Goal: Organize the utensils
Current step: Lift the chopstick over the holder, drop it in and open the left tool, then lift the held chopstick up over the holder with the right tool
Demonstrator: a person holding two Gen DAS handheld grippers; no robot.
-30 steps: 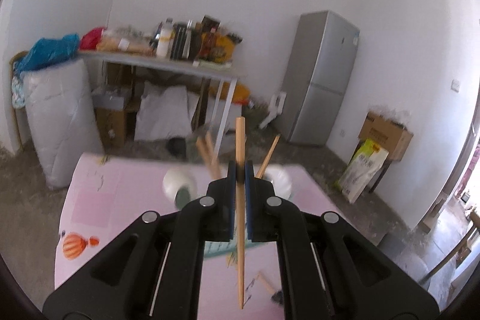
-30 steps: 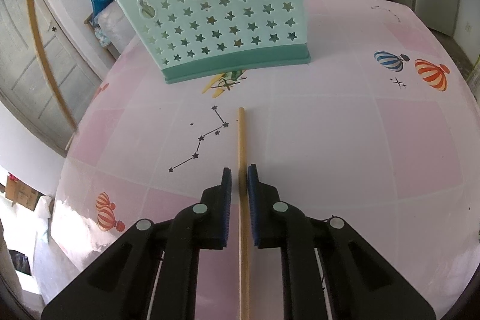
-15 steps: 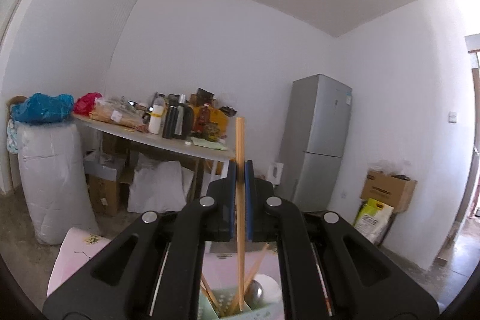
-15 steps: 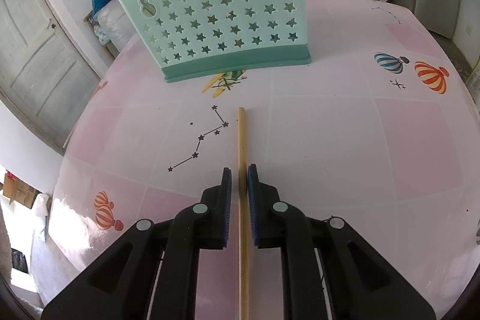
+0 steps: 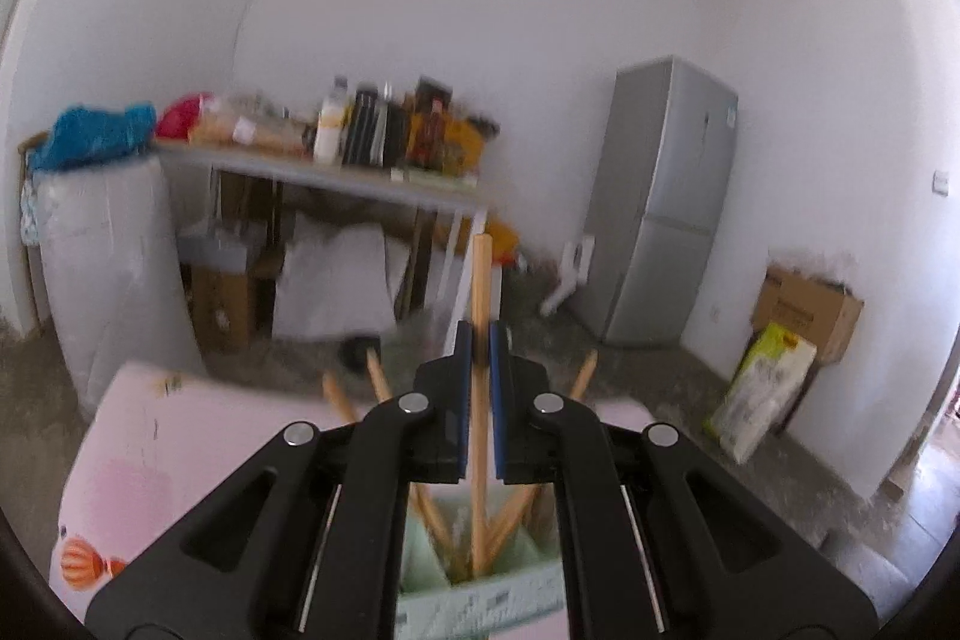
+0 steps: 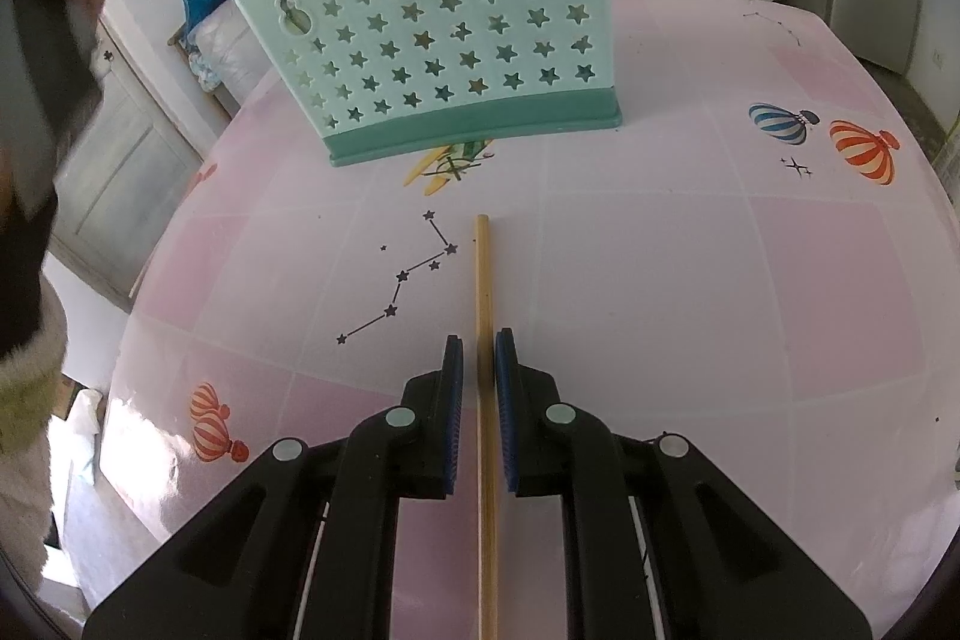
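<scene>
We see the left gripper clamped on an upright wooden chopstick whose lower end dips into the mint-green utensil holder, among other sticks leaning there. In front of that holder, on the pink tablecloth, the right gripper has its jaws closed on a second chopstick that points toward the holder, its tip well short of the base.

The left wrist view is motion-blurred: labels on the bottles on the far table cannot be read. The gripper body hides the lower shafts of the sticks in the green holder. In the right wrist view, the bottom edge cuts off the near end of the chopstick.
</scene>
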